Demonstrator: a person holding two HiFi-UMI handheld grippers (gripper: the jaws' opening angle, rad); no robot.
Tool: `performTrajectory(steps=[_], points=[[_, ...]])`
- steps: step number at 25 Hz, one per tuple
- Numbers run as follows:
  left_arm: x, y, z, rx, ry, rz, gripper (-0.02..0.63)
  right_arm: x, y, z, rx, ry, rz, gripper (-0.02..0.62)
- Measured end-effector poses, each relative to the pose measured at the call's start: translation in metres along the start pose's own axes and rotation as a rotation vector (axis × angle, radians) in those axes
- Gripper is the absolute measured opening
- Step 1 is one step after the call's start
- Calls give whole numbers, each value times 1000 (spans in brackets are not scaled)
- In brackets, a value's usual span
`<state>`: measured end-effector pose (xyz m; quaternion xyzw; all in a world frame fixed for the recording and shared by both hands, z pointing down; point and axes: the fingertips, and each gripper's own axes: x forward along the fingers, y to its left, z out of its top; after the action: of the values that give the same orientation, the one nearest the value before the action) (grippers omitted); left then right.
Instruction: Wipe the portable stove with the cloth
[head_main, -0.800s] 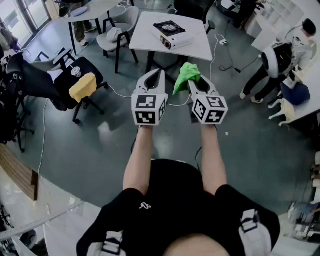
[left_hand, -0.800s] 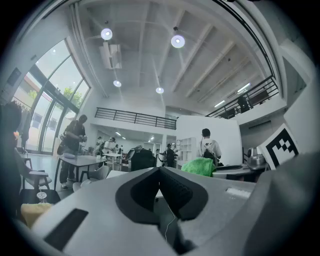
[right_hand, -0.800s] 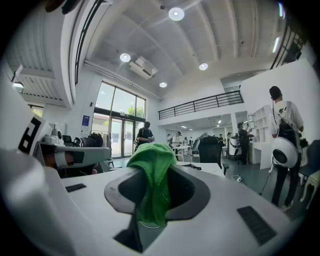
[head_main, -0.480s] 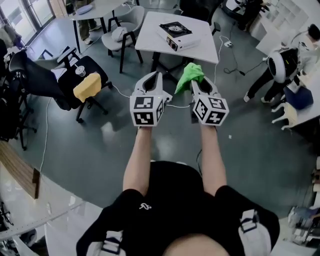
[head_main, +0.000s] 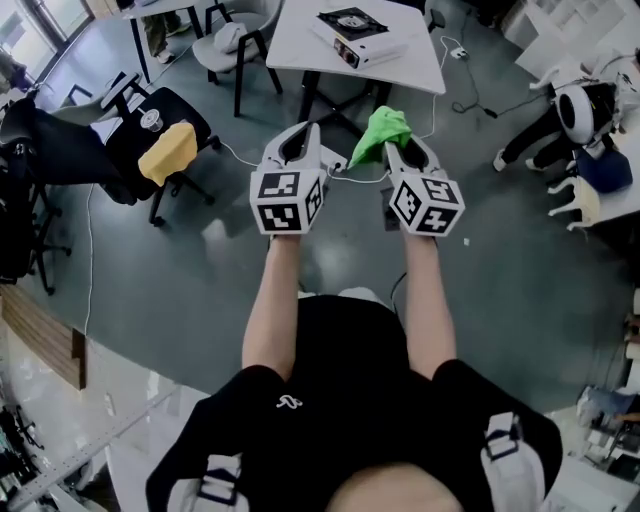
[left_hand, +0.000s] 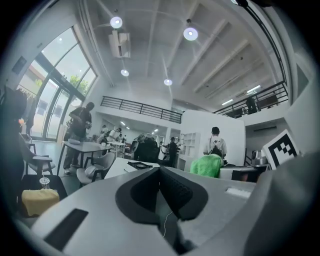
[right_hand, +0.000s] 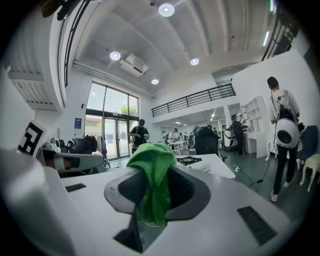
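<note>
The portable stove (head_main: 359, 36), white with a black top, sits on a white table (head_main: 290, 45) ahead of me; it shows small in the left gripper view (left_hand: 140, 165) and in the right gripper view (right_hand: 192, 161). My right gripper (head_main: 392, 146) is shut on a bright green cloth (head_main: 380, 133), which hangs out of the jaws (right_hand: 152, 180). My left gripper (head_main: 310, 135) is shut with nothing between its jaws (left_hand: 161, 175). Both are held out in mid-air, well short of the table.
An office chair with a yellow cushion (head_main: 166, 150) stands to the left on the grey floor. A grey chair (head_main: 228, 42) is at the table's left side. Cables (head_main: 462, 70) trail over the floor on the right, near a person (head_main: 590, 110). Several people stand in the background.
The table and stove have slid up toward the top edge of the head view. Both grippers hold the same pose, with the cloth still clamped in the right one.
</note>
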<state>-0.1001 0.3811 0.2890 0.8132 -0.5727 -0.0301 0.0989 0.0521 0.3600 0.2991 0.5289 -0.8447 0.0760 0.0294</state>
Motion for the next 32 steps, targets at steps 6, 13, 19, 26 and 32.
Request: performTrajectory(steps=[6, 13, 19, 26, 32], points=[[5, 7, -13, -49, 30, -6, 0, -3, -19, -7, 9, 21, -65, 92], [16, -15, 6, -12, 15, -83, 0, 10, -10, -5, -14, 27, -56, 94], [28, -18, 11, 27, -2, -120, 0, 18, -16, -2, -10, 6, -63, 94], [51, -2, 45, 23, -97, -86, -1, 29, -39, 21, -25, -49, -87, 94], [94, -8, 42, 76, -92, -106, 0, 52, -60, 26, -16, -86, -65, 94]])
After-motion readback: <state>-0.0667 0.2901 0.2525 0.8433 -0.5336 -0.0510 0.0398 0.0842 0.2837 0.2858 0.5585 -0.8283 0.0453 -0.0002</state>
